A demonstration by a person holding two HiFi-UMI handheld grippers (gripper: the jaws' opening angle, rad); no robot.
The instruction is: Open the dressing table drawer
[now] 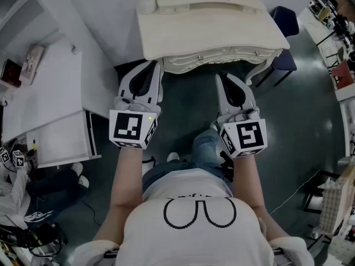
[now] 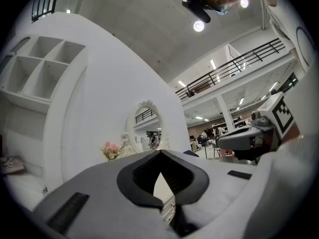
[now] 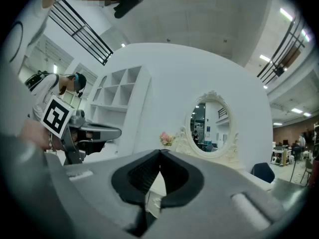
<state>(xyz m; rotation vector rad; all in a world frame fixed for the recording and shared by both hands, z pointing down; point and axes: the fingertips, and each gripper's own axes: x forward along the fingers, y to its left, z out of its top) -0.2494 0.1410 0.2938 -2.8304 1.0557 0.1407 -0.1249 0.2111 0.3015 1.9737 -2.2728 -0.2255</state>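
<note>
The white dressing table (image 1: 183, 35) stands straight ahead, its carved drawer front (image 1: 224, 56) flush with the frame and set with small knobs. My left gripper (image 1: 157, 65) is shut and empty, its tips just short of the table's left front corner. My right gripper (image 1: 218, 77) is also shut and empty, a little below the drawer front. In the left gripper view the jaws (image 2: 160, 152) meet, and a strip of the drawer front (image 2: 168, 207) shows between them. In the right gripper view the jaws (image 3: 160, 151) meet below the oval mirror (image 3: 210, 126).
A white cabinet (image 1: 50, 104) with a shelf unit (image 2: 42, 68) stands on the left. A dark blue chair (image 1: 285, 21) sits right of the table. Pink flowers (image 3: 167, 139) stand by the mirror. Another person (image 1: 22, 190) is at lower left, and desks (image 1: 338, 43) stand at far right.
</note>
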